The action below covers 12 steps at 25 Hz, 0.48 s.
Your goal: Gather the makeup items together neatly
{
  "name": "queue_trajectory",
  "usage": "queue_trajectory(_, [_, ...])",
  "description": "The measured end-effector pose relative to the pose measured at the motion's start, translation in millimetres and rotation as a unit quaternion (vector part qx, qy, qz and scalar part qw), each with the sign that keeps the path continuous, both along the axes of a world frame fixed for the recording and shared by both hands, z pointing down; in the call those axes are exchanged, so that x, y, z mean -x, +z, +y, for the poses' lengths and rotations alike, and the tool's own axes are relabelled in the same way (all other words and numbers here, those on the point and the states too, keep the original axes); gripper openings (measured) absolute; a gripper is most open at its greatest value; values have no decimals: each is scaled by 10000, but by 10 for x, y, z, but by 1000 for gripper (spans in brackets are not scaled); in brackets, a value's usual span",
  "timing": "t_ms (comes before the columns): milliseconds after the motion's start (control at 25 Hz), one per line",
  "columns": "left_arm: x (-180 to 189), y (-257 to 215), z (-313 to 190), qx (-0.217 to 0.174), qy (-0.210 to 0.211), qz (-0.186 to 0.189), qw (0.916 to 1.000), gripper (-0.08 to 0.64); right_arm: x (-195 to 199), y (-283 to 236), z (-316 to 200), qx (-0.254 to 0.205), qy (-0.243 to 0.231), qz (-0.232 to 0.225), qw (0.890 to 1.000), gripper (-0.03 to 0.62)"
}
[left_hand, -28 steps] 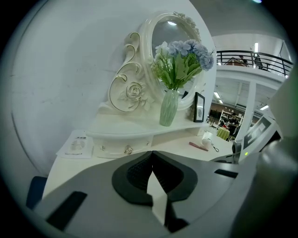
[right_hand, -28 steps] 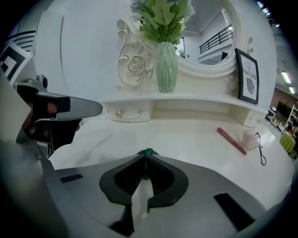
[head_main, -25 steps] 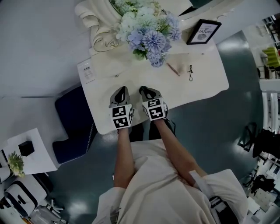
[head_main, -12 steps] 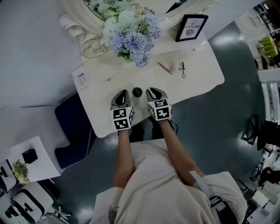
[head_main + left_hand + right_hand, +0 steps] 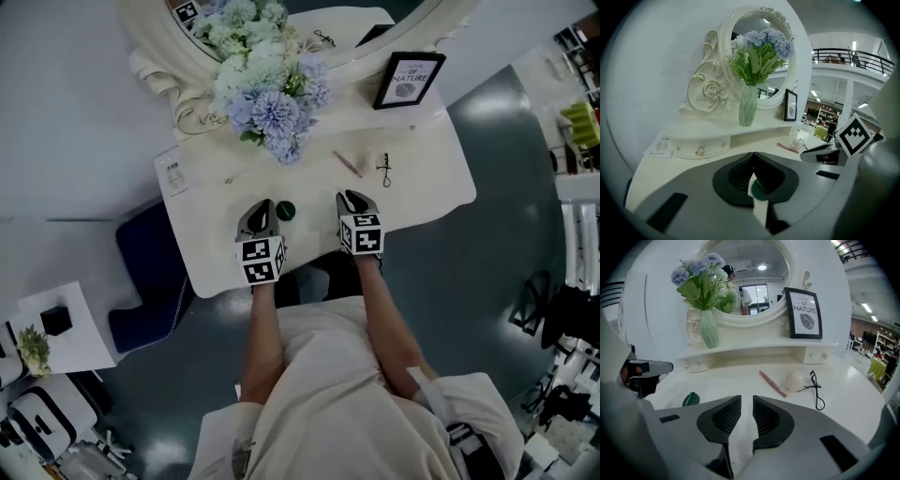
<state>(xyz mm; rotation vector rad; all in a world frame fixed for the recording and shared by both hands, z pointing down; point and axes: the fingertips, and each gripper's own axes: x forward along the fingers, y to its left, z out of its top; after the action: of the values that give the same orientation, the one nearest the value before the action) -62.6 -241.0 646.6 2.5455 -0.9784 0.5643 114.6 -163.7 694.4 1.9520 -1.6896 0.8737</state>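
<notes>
A small dark green compact [image 5: 285,211] lies on the white vanity top [image 5: 422,197], just right of my left gripper [image 5: 263,208]. That gripper's jaws meet at the tips and grip nothing; the green compact [image 5: 761,191] shows on the table beneath them. My right gripper [image 5: 349,198] stands further right with a narrow gap between its jaws and nothing in it [image 5: 746,397]. The compact [image 5: 691,399] lies to its left. Ahead of it lie a pink pencil [image 5: 772,383], a pale round sponge [image 5: 793,379] and a black eyelash curler [image 5: 816,390].
A green vase of blue and white flowers [image 5: 747,105] stands on the raised shelf under the ornate mirror [image 5: 187,108]. A framed print [image 5: 409,80] stands at the shelf's right. A white card [image 5: 171,169] lies at the table's left. A dark blue stool [image 5: 145,281] sits beside the table.
The right gripper has opened and drawn away to the right, leaving the green compact on the table beside the left gripper. The left gripper has hardly moved.
</notes>
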Motion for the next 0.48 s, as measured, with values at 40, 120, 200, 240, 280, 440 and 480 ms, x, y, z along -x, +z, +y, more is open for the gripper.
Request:
queue_trajectory(40, [-32,-13,-6,-4,-66,-9,10000,15,-59,11,-34,35,-98,29,9999,109])
queue_trajectory(120, [-72,-43,18,4,-232,-19,9997,15,-165,47,-67,118,-273,32,9996,109])
queue_trajectory(200, [-84,-59,47,-2,-449,-77,9990,15,-236,121,-96,235,-464,-52,9986,109])
queue_trajectory(240, [-90,-68,57,-8,-578,-106,9983,15,-276,150,-122,285,-580,-72,9979,109])
queue_trajectory(280, [-101,-78,71,-10,-709,-126,9974,15,-328,164,-149,323,-694,-55,9970,109])
queue_trajectory(440, [-154,-64,180,4,-1196,-175,9927,15,-573,181,-245,396,-1000,38,9942,119])
queue_trajectory(480, [-171,-50,204,-6,-1336,-184,9909,15,-624,184,-276,401,-1093,36,9932,125])
